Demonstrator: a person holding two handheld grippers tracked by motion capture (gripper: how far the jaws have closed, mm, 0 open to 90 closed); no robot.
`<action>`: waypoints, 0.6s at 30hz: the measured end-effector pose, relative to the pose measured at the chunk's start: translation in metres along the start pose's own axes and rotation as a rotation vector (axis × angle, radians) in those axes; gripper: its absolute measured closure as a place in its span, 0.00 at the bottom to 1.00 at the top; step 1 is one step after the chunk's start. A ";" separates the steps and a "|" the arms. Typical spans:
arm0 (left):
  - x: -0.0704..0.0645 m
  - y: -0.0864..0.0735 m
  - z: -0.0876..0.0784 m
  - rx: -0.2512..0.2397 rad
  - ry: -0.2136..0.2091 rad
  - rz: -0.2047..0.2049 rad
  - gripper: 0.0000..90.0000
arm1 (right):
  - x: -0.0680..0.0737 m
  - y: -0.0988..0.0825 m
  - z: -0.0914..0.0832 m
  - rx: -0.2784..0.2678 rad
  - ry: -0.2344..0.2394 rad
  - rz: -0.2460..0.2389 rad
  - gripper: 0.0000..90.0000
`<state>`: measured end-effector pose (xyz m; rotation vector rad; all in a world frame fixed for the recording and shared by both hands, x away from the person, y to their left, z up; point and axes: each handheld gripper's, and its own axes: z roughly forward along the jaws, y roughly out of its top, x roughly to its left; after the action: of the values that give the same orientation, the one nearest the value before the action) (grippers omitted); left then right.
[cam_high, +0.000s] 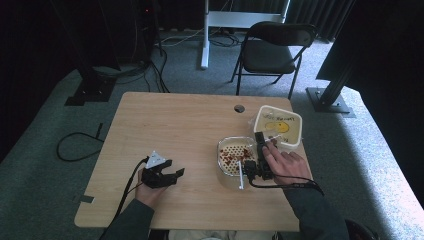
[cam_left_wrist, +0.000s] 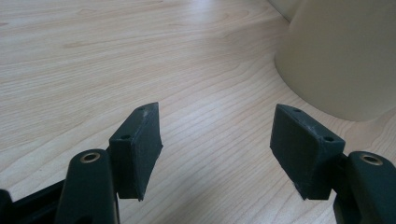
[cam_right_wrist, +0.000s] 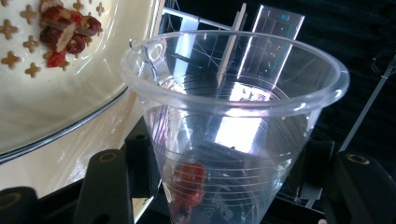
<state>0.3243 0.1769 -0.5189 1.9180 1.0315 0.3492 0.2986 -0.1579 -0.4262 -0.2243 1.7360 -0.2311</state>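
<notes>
Right gripper view is looking straight down the right claw (cam_right_wrist: 224, 186), whose jaws are pinching a clear plastic cup (cam_right_wrist: 233, 116) by its lower wall, one jaw on each side. A few red dried fruits (cam_right_wrist: 189, 179) are sitting at the cup's bottom, so I judge the cup is being held tilted and close for moving fruit between it and the perforated cream tray (cam_right_wrist: 70, 88) just up and left of the claw, where more red pieces (cam_right_wrist: 63, 32) are lying. From above, the right hand (cam_high: 285, 162) is resting low over the table (cam_high: 175, 120), its claw (cam_high: 257, 167) pointing away from the person between the round tray (cam_high: 235, 155) and a square cream container (cam_high: 279, 127) beyond it. The left claw (cam_high: 167, 175) is waiting well apart to the left, jaws spread with nothing between them (cam_left_wrist: 217, 140), hovering low over bare wood.
</notes>
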 end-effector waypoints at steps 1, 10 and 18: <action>0.000 0.000 0.000 0.002 0.001 0.001 0.38 | 0.000 0.000 0.000 0.002 0.000 0.000 0.44; -0.001 0.000 0.001 0.002 -0.001 0.003 0.38 | 0.004 -0.001 -0.001 0.005 0.000 0.011 0.44; -0.001 0.000 0.001 0.005 -0.002 0.006 0.38 | 0.000 -0.007 -0.001 -0.038 0.027 0.165 0.44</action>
<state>0.3241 0.1755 -0.5195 1.9255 1.0266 0.3482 0.2982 -0.1650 -0.4244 -0.1054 1.7760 -0.0805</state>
